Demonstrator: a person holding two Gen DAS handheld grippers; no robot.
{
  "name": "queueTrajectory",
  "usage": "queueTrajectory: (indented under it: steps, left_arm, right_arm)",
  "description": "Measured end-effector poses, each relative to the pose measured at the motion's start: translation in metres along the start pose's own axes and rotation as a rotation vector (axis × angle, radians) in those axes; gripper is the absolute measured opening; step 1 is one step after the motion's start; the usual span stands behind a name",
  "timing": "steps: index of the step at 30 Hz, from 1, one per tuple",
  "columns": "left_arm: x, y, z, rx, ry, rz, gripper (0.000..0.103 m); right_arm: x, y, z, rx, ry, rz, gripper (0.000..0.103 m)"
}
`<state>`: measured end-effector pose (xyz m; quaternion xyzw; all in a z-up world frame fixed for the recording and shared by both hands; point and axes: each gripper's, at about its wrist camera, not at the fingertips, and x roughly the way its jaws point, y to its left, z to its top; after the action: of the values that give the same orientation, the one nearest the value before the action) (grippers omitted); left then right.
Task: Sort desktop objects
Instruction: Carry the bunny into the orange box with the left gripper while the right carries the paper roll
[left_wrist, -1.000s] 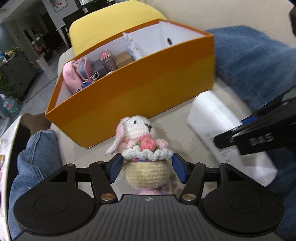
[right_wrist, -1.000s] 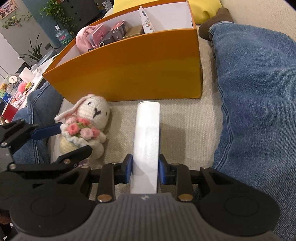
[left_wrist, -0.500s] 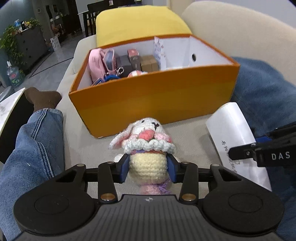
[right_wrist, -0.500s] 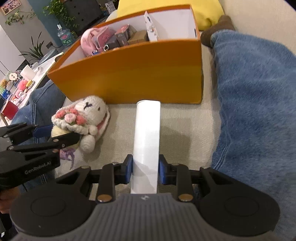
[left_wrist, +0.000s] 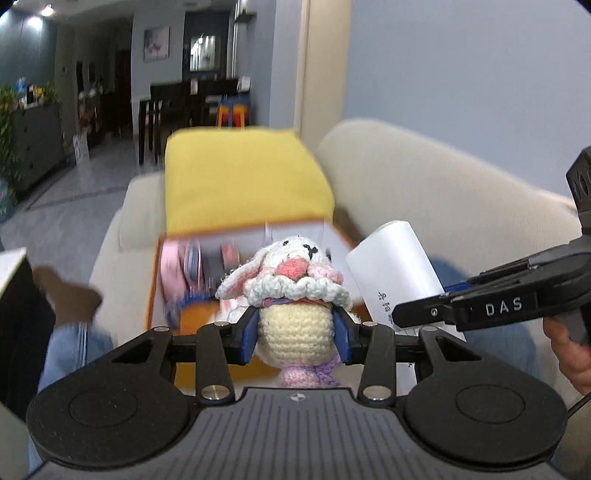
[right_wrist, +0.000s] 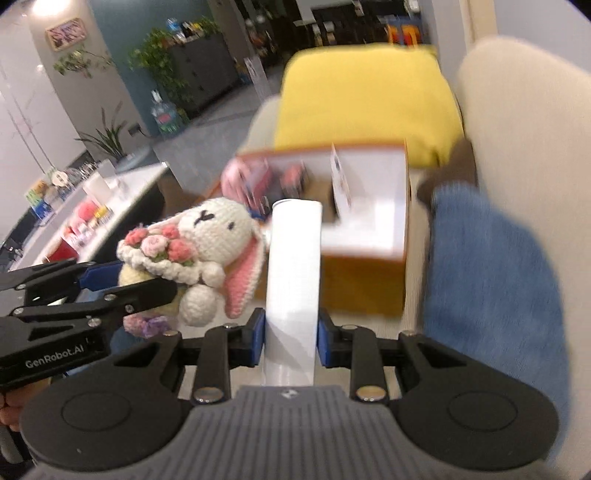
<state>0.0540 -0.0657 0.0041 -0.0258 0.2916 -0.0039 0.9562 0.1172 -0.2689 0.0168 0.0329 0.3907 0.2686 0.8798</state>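
Left gripper (left_wrist: 296, 334) clamps the crochet bunny (left_wrist: 291, 295) by its cream base, aloft before the orange box (right_wrist: 364, 275) on the beige sofa (left_wrist: 424, 192). Right gripper (right_wrist: 290, 341) pinches the white paper roll (right_wrist: 293, 266) beside it. Behind: yellow cushion (right_wrist: 365, 99), blurred dining table (left_wrist: 192, 99), potted plants (right_wrist: 159, 62).
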Motion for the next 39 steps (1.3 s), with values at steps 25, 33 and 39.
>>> queueTrajectory:
  steps: [25, 33, 39]
  left_arm:
    - [0.202, 0.022, 0.008, -0.085, 0.196, 0.025, 0.048]
    - [0.21, 0.012, 0.006, -0.07, 0.242, 0.002, 0.051]
    - [0.214, 0.013, 0.006, -0.065, 0.284, -0.024, 0.054]
  right_arm:
    - [0.22, -0.062, 0.117, 0.019, 0.359, -0.231, 0.03]
    - [0.238, -0.049, 0.119, -0.1, 0.447, -0.347, 0.03]
    - [0.243, -0.045, 0.116, -0.162, 0.492, -0.387, 0.03]
